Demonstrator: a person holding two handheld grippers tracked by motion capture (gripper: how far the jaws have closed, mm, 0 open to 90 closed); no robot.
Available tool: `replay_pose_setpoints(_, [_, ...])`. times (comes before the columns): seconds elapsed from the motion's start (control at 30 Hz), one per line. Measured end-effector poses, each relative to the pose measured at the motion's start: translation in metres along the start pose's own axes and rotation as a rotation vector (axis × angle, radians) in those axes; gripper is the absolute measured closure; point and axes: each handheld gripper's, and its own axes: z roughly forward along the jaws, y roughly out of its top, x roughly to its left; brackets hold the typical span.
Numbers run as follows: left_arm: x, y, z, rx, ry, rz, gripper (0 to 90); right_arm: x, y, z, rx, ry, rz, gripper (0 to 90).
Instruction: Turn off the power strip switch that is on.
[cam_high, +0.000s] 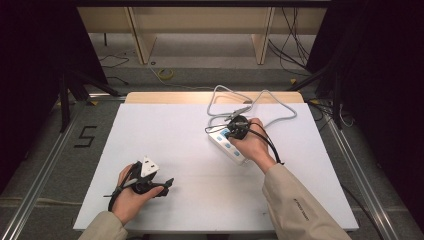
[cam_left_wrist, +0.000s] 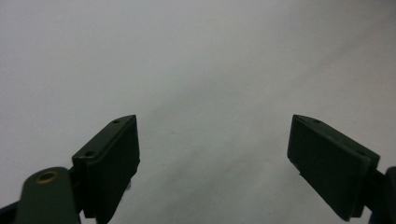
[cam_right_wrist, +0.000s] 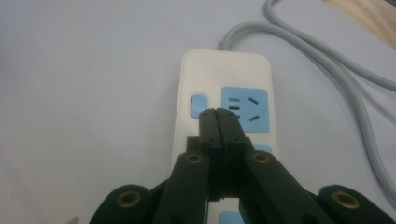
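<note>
step: right claw (cam_right_wrist: 218, 114), jaws pressed together with nothing between, tips down on the power strip (cam_right_wrist: 224, 93) just beside the small blue switch (cam_right_wrist: 198, 105). Reads as a switch press in hand, or just about to land.
left claw: (cam_left_wrist: 212, 158) jaws wide apart, nothing held, over bare white worktop (cam_left_wrist: 196, 60). In the high view it sits near the front left (cam_high: 165, 185), well apart from the strip. Idle, by the look of it.
next move: my guess, nudge the tips slightly toward the switch and push straight down. Strip is loose on the worktop, so an off-axis push could skid it. Left claw could steady the body if needed.
strip location: right of centre on the worktop (cam_high: 227, 145), lying diagonal, under the right hand (cam_high: 252, 145).
strip look: white rounded body, light-blue socket panel (cam_right_wrist: 245, 109) with slot holes next to the switch, more blue panels toward the claw, partly hidden by it.
cable: grey cord (cam_right_wrist: 299, 51) leaves the far end and loops toward the back edge (cam_high: 260, 100).
switch state: cannot tell on or off.
</note>
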Motion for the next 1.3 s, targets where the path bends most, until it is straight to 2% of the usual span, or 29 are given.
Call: replay_pose_setpoints(1.3, [0.000,0.000,0.000,-0.003,-0.001,0.000,16.7,-0.005,0.010,0.018,0.029,0.011,0.019,90.0])
